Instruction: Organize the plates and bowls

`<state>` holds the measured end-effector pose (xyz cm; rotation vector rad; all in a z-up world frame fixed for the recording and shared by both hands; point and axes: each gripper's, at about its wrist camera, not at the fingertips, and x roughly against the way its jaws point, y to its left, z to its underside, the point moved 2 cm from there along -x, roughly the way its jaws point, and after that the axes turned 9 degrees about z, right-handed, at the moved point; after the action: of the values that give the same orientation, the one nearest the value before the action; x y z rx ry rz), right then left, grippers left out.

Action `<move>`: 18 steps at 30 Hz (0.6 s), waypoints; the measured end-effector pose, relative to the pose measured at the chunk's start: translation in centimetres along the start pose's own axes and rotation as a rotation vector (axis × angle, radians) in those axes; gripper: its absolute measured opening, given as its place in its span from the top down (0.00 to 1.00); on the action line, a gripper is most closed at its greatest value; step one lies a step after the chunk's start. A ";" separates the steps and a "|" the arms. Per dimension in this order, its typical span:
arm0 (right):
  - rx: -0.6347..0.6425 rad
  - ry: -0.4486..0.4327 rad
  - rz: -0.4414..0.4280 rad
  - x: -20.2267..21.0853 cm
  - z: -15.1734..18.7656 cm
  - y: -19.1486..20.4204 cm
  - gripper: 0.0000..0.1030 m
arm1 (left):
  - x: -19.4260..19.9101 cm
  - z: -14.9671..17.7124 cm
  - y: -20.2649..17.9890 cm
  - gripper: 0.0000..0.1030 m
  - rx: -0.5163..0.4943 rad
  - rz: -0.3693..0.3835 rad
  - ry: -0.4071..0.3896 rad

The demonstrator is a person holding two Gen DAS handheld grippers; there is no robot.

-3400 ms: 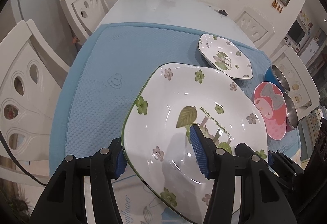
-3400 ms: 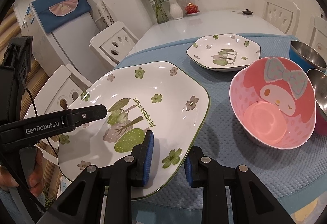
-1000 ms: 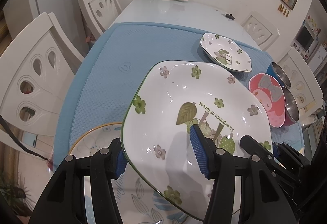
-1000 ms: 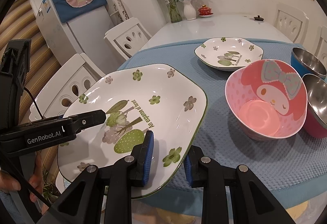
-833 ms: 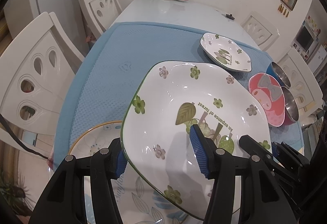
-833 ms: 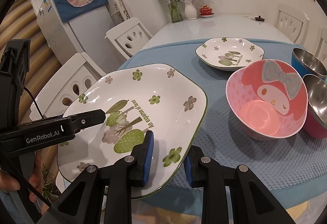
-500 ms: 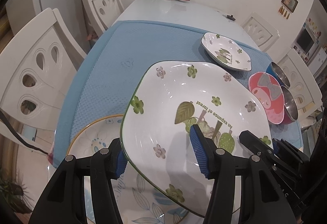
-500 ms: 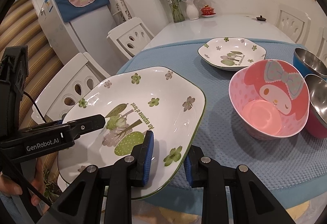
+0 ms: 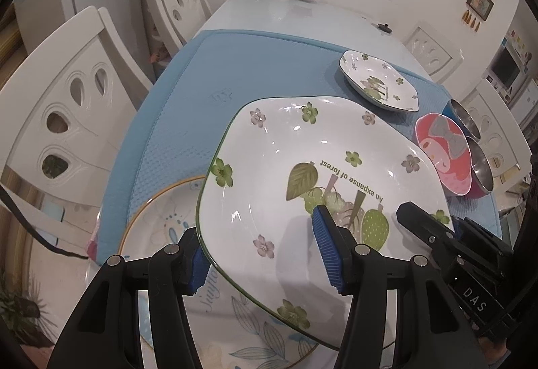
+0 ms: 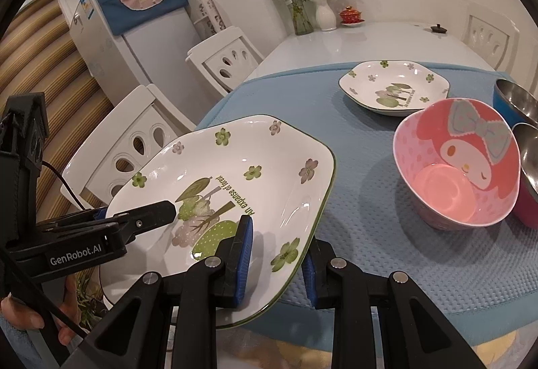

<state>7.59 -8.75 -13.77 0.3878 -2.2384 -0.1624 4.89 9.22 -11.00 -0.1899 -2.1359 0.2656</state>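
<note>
Both the left gripper (image 9: 262,254) and right gripper (image 10: 275,254) clamp the floral square plate (image 9: 319,174), held directly above the round leaf-pattern plate (image 9: 161,227)

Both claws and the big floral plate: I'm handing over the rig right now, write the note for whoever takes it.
Left claw: shut on the big floral plate, gripping its near rim.
Right claw: shut on the same plate at another edge, so the plate is held between both, lifted and tilted.
Below it, at the table's near edge, lies a round gold-rimmed plate.
The small floral plate sits farther back on the blue mat. The pink bowl and two steel bowls are to the right, unstacked.
Done: big plate picked up.
Left: set it down, probably stack the plates, then group the bowls.
</note>
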 end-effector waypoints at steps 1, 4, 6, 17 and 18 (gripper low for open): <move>0.000 0.002 -0.004 0.0 0.0 0.0 0.75 | 0.0 0.1 0.0 0.50 0.002 -0.001 0.000; 0.004 0.004 -0.009 -0.1 0.0 0.1 0.75 | 0.1 0.2 0.1 0.50 0.004 -0.008 0.001; 0.009 0.001 -0.012 -0.1 -0.1 0.2 0.75 | 0.2 0.3 0.2 0.50 0.010 -0.009 -0.004; 0.033 -0.004 -0.045 -0.2 0.1 0.5 0.75 | 0.7 0.1 0.6 0.50 0.021 -0.035 -0.017; 0.034 -0.003 -0.045 -0.3 0.1 0.5 0.75 | 0.7 0.1 0.6 0.50 0.020 -0.035 -0.017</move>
<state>7.57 -8.20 -13.90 0.4571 -2.2390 -0.1492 4.42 9.96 -10.63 -0.1393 -2.1502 0.2694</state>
